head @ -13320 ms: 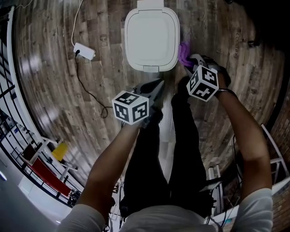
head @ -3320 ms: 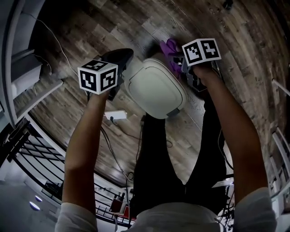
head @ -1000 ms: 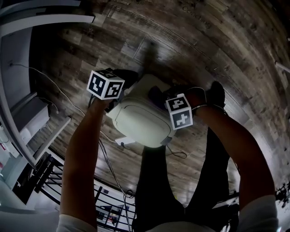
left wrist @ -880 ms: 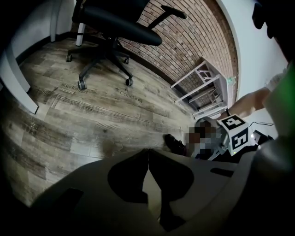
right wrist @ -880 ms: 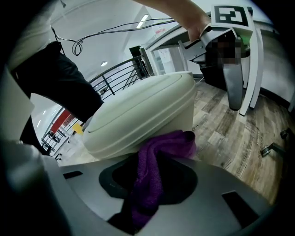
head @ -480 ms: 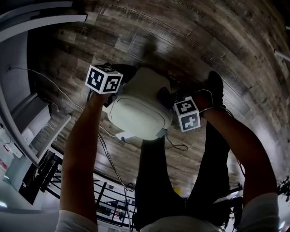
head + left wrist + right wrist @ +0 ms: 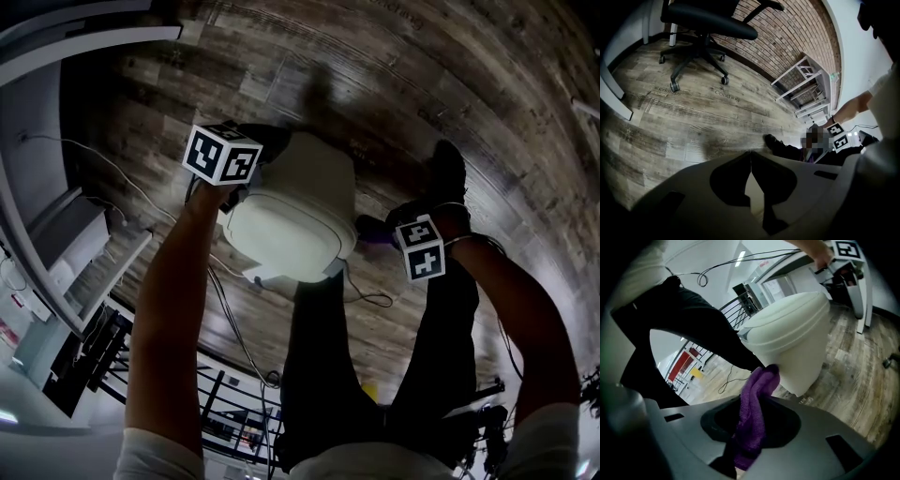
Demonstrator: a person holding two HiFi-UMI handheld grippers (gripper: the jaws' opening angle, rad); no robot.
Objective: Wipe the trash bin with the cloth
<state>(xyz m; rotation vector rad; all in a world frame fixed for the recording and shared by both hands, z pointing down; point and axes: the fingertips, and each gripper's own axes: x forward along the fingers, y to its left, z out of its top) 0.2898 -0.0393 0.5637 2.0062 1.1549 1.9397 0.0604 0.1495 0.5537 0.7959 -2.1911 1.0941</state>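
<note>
Right gripper view tells you the most here. The right gripper (image 7: 750, 401) is clenched on a purple cloth (image 7: 760, 383), a fluffy towel-type thing bunched into one long fold that runs up between the jaws. The top end of the cloth is pressed against the side wall of the trash bin (image 7: 797, 338), low down and well under the lip of the lid (image 7: 780, 310). The bin is white plastic with smooth walls, it narrows toward its base, and the lid is shut. I can't make out any marks on it (the light is pretty dim though).

Left gripper view: the left gripper (image 7: 750, 157) has its jaws closed tip to tip with nothing pinched between them. Past them there's only wood-plank floor (image 7: 670, 112), a black office chair (image 7: 705, 23) on castors, and a black shoe (image 7: 773, 140) near the middle.

Head view looks steeply down on the whole setup. The bin is a rounded-square shape from above and stands on the floor right in front of the person's legs (image 7: 328, 375). The left gripper is at the bin's far-left corner, though I can't tell whether it actually touches. The right gripper sits just off the bin's right side, with a bit of purple showing between it and the wall. A thin cable (image 7: 370, 300) loops on the floor by the bin's near edge.
</note>
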